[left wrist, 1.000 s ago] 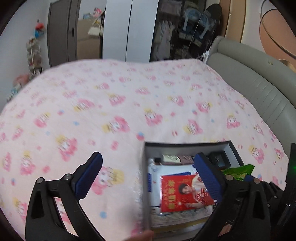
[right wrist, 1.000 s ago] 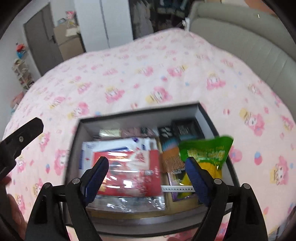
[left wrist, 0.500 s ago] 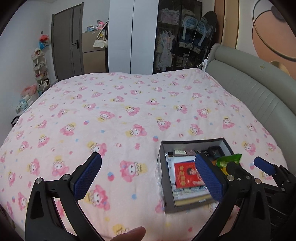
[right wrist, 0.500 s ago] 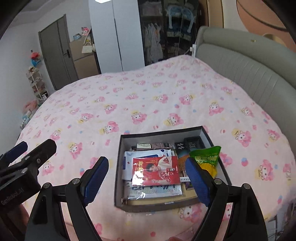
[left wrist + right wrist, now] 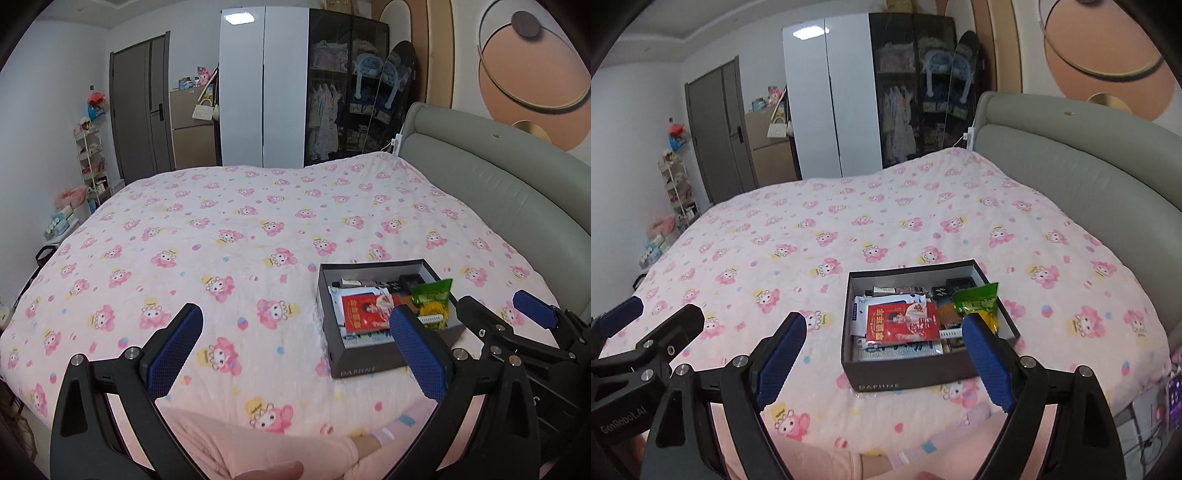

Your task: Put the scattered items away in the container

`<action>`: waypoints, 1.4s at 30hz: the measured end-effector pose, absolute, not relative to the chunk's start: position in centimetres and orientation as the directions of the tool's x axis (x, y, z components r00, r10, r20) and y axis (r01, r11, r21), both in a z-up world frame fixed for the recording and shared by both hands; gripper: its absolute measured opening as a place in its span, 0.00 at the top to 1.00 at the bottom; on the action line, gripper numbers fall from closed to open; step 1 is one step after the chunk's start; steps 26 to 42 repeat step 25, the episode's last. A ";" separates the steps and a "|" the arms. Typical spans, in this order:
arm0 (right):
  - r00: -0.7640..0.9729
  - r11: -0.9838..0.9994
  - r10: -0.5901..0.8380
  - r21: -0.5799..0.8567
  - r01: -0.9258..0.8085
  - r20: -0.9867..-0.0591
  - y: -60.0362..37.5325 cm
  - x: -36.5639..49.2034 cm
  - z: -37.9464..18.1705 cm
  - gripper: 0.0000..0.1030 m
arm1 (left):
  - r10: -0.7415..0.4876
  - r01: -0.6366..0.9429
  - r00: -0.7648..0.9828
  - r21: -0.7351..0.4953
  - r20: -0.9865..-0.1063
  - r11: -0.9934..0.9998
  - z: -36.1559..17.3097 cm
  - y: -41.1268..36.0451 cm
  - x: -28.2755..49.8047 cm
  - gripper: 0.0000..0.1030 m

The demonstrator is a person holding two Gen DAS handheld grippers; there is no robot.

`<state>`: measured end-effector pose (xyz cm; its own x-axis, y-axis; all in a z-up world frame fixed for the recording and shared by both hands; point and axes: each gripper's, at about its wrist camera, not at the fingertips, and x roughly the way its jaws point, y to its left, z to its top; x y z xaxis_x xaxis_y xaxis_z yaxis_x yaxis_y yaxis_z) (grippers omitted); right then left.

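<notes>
Both grippers held wide over the bed, box filled

At the frame bottoms, the left gripper and right gripper spread their ribbed blue fingers fully apart, holding nothing. Beyond, lower right, the dark cardboard box sits on the fleecy cartoon-print bed; a glossy red packet and crinkly green bag cover smaller contents too hidden to identify.

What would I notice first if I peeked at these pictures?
Probably the big pink blanket with cartoon bunnies, spread over the whole bed. Then the dark cardboard box sitting near its front edge, stuffed with a red packet and a green snack bag. Both blue-padded grippers, left and right, hang open and empty in front.
</notes>
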<state>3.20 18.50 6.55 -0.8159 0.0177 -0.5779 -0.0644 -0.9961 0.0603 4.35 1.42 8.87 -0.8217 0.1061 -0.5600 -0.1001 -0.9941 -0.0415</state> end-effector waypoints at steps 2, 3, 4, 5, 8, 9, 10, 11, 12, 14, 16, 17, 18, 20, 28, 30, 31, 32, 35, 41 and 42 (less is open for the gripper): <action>-0.818 -0.996 0.018 0.057 -0.062 -0.575 18.3 4.4 6.5 0.17 | 0.106 -0.099 -0.823 -0.044 -0.558 -0.994 8.6 1.2 5.4 0.01; -0.818 -0.997 0.019 0.054 -0.060 -0.575 18.2 4.9 6.4 0.17 | 0.108 -0.098 -0.821 -0.048 -0.560 -0.994 8.4 1.1 5.8 0.01; -0.818 -0.997 0.020 0.050 -0.059 -0.576 18.1 5.3 6.3 0.17 | 0.110 -0.098 -0.819 -0.052 -0.563 -0.994 8.3 1.0 6.2 0.01; -0.817 -0.997 0.020 0.047 -0.058 -0.577 18.0 5.5 6.2 0.17 | 0.111 -0.097 -0.817 -0.054 -0.566 -0.994 8.1 0.9 6.5 0.01; -0.815 -0.998 0.020 0.041 -0.054 -0.579 17.7 6.1 5.9 0.17 | 0.106 -0.092 -0.815 -0.054 -0.570 -0.994 7.8 0.6 7.2 0.01; -0.814 -0.998 0.019 0.040 -0.052 -0.580 17.6 6.2 5.8 0.17 | 0.101 -0.089 -0.816 -0.050 -0.569 -0.995 7.8 0.6 7.3 0.01; -0.814 -0.998 0.018 0.040 -0.050 -0.580 17.6 6.3 5.8 0.17 | 0.097 -0.086 -0.817 -0.047 -0.569 -0.995 7.7 0.5 7.4 0.01; -0.814 -0.998 0.016 0.040 -0.049 -0.580 17.5 6.5 5.8 0.17 | 0.094 -0.083 -0.818 -0.044 -0.568 -0.996 7.7 0.5 7.6 0.01; -0.814 -0.998 0.015 0.041 -0.047 -0.580 17.4 6.7 5.8 0.17 | 0.092 -0.082 -0.818 -0.043 -0.568 -0.996 7.7 0.5 7.7 0.01; -0.816 -0.998 0.012 0.041 -0.044 -0.578 17.3 6.8 5.8 0.17 | 0.088 -0.080 -0.817 -0.040 -0.570 -0.996 7.8 0.4 7.8 0.01; -0.817 -0.998 0.008 0.043 -0.040 -0.577 17.2 6.9 5.8 0.17 | 0.084 -0.076 -0.818 -0.037 -0.569 -0.996 7.9 0.3 8.0 0.01; -0.817 -0.998 0.006 0.045 -0.038 -0.576 17.2 6.9 5.8 0.17 | 0.082 -0.074 -0.818 -0.037 -0.569 -0.997 7.9 0.2 8.0 0.01; -0.818 -0.998 0.003 0.047 -0.036 -0.575 17.1 6.9 5.8 0.17 | 0.081 -0.073 -0.819 -0.037 -0.568 -0.997 7.9 0.2 8.0 0.01; -0.817 -0.998 0.002 0.047 -0.035 -0.576 17.2 6.8 5.8 0.17 | 0.082 -0.074 -0.819 -0.036 -0.567 -0.997 7.9 0.1 7.9 0.01; -0.812 -0.998 0.007 0.047 -0.042 -0.584 17.4 6.5 5.4 0.17 | 0.091 -0.083 -0.813 -0.039 -0.575 -0.996 7.6 0.5 7.4 0.01; -0.812 -0.998 0.007 0.047 -0.042 -0.584 17.4 6.5 5.4 0.17 | 0.091 -0.083 -0.813 -0.039 -0.575 -0.996 7.6 0.5 7.4 0.01; -0.812 -0.998 0.007 0.047 -0.042 -0.584 17.4 6.5 5.4 0.17 | 0.091 -0.083 -0.813 -0.039 -0.575 -0.996 7.6 0.5 7.4 0.01; -0.812 -0.998 0.007 0.047 -0.042 -0.584 17.4 6.5 5.4 0.17 | 0.091 -0.083 -0.813 -0.039 -0.575 -0.996 7.6 0.5 7.4 0.01; -0.812 -0.998 0.007 0.047 -0.042 -0.584 17.4 6.5 5.4 0.17 | 0.091 -0.083 -0.813 -0.039 -0.575 -0.996 7.6 0.5 7.4 0.01; -0.812 -0.998 0.007 0.047 -0.042 -0.584 17.4 6.5 5.4 0.17 | 0.091 -0.083 -0.813 -0.039 -0.575 -0.996 7.6 0.5 7.4 0.01; -0.812 -0.998 0.007 0.047 -0.042 -0.584 17.4 6.5 5.4 0.17 | 0.091 -0.083 -0.813 -0.039 -0.575 -0.996 7.6 0.5 7.4 0.01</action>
